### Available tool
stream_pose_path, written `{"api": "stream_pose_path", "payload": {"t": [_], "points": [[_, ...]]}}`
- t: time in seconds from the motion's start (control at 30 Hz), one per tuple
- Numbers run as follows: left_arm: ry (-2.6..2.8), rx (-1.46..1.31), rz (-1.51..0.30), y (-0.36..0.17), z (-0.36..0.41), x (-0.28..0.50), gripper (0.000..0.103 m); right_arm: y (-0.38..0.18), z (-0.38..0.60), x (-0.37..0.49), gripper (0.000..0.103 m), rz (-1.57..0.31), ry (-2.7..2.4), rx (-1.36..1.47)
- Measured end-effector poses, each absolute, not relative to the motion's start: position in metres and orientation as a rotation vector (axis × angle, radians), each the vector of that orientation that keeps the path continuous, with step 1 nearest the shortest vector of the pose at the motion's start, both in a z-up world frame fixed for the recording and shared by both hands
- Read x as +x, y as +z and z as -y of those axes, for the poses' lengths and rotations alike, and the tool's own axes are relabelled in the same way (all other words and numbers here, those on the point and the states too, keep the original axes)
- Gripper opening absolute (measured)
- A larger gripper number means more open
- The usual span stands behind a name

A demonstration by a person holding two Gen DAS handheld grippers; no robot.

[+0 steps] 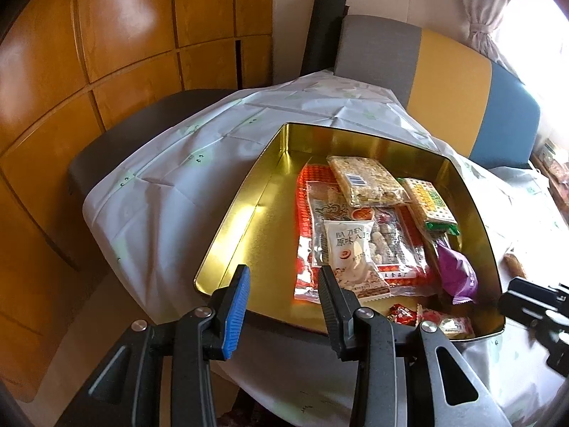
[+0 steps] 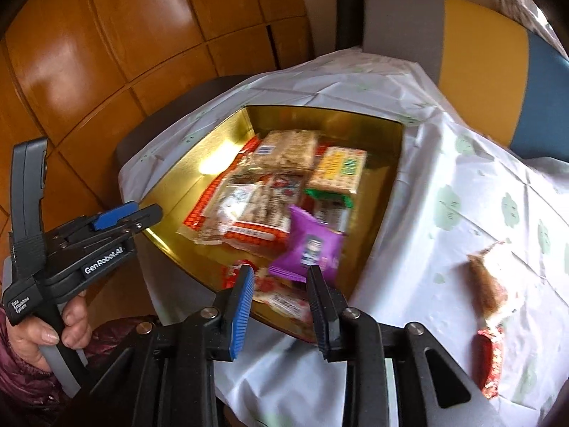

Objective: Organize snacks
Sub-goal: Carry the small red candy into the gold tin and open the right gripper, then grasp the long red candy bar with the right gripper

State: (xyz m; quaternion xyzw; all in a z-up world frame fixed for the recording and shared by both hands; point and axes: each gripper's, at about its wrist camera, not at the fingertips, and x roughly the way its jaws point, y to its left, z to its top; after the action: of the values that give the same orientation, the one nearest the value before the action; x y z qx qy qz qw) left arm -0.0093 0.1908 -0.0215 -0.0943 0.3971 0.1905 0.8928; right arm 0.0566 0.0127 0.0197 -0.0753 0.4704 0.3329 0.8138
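Inside, the gold tin (image 1: 473,210) holds bright packets; both hand-held grippers gape empty.

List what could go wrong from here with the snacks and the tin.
1. The gold tin sits at the table's near edge; a push from the left hand-held gripper might slide it off.
2. The purple packet lies loosely atop the pile, so it may slip down.
3. Two snacks, a brown one and a red one, remain on the tablecloth and could get overlooked.
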Motion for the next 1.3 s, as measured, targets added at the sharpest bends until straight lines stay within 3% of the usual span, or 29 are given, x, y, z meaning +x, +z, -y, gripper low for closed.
{"api": "stream_pose_path", "payload": {"t": [0.57,0.7,0.77,1.0,1.3], "points": [[0.333,-0.149,-0.833,-0.021,-0.167,-0.006,0.04,0.022,0.083,0.079,0.031,-1.008,0.521,-0.214],[0.329,-0.146,-0.829,-0.02,-0.164,-0.006,0.041,0.019,0.111,0.09,0.034,-1.027,0.464,-0.24],[0.327,-0.145,-0.831,-0.02,-0.163,-0.006,0.041,0.016,0.129,0.1,0.041,-1.044,0.432,-0.231],[0.304,-0.145,-0.834,-0.019,-0.156,-0.002,0.042,-0.013,0.194,0.132,0.041,-1.146,0.338,-0.09],[0.225,-0.11,-0.812,-0.014,-0.134,-0.001,0.043,-0.033,0.169,0.124,0.041,-1.224,0.436,-0.165]]}}
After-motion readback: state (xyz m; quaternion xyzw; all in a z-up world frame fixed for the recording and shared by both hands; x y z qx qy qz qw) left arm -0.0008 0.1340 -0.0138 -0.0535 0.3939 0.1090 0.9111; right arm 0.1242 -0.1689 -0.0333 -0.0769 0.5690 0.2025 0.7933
